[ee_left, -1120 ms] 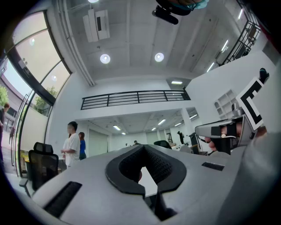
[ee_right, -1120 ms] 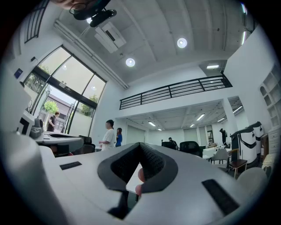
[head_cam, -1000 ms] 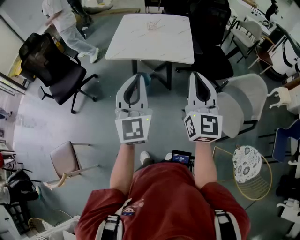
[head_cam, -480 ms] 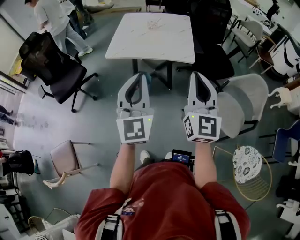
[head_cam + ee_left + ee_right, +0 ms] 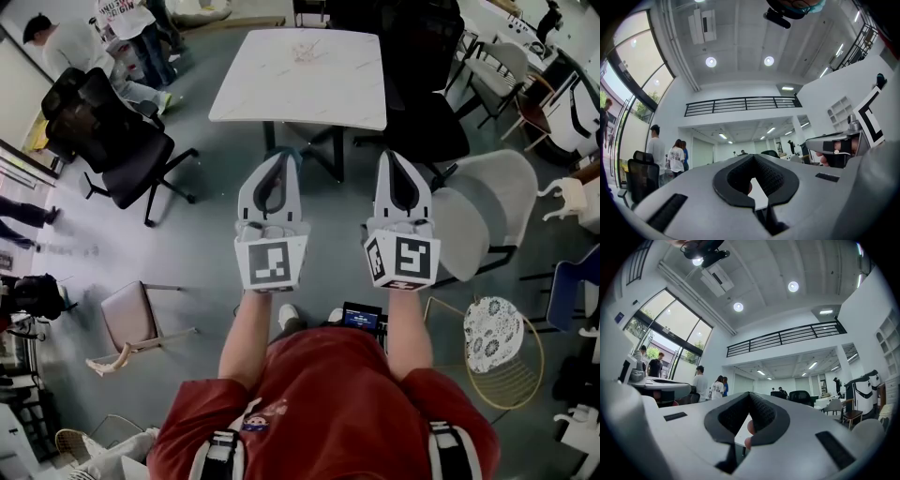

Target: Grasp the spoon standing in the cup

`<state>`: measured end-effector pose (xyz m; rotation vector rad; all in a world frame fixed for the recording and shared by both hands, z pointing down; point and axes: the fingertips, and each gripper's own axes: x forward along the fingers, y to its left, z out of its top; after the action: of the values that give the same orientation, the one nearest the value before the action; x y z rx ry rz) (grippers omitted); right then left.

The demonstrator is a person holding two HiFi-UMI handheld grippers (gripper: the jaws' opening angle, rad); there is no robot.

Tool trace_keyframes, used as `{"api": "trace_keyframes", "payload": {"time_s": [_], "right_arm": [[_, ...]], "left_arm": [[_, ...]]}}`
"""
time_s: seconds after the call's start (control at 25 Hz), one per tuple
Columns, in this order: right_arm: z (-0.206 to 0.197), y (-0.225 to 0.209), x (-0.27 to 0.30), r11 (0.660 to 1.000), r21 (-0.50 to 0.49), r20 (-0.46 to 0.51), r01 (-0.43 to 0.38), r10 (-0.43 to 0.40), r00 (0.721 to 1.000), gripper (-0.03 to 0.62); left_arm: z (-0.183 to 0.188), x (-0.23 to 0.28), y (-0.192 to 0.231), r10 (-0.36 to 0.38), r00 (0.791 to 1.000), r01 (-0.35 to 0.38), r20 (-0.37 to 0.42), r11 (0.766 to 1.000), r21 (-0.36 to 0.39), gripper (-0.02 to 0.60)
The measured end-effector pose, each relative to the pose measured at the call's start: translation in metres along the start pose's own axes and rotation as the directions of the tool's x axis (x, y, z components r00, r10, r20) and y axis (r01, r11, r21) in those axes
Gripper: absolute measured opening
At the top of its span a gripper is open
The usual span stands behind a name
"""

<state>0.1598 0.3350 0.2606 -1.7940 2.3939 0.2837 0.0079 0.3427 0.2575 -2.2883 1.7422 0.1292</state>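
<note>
No cup or spoon can be made out clearly. A small faint reddish mark [image 5: 305, 47] lies on the white table [image 5: 300, 80] ahead, too small to identify. My left gripper [image 5: 273, 156] and right gripper [image 5: 401, 156] are held side by side in the air over the floor, short of the table's near edge. Both point toward the table. Each pair of jaws meets at the tip with nothing held. In the left gripper view the left gripper [image 5: 753, 158] is shut. The right gripper [image 5: 750, 394] looks the same in the right gripper view, with a pinkish shape behind its loop.
A black office chair [image 5: 108, 141] stands at the left, another black chair [image 5: 422, 84] to the right of the table, and a white chair [image 5: 483, 211] beside my right gripper. A beige stool [image 5: 136, 319] and a wire side table [image 5: 497, 347] flank me. People [image 5: 56, 42] walk at the far left.
Both grippers have stayed almost still and shut. The people at the upper left have walked further left and new figures have entered at the left edge.
</note>
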Motion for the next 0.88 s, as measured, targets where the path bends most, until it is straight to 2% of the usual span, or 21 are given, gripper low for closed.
{"api": "trace_keyframes", "payload": {"time_s": [0.6,0.88], "right_arm": [[-0.008,-0.056,-0.009,0.998,0.024,0.000,-0.052,0.052,0.999,0.003],[-0.017,-0.074,-0.010,0.996,0.042,-0.003,-0.072,0.073,0.997,0.003]], "left_arm": [[-0.002,0.021,-0.060,0.029,0.999,-0.029,-0.023,0.999,0.021,0.002],[-0.004,0.028,-0.074,0.058,0.998,-0.058,-0.027,0.998,0.001,0.002]]}}
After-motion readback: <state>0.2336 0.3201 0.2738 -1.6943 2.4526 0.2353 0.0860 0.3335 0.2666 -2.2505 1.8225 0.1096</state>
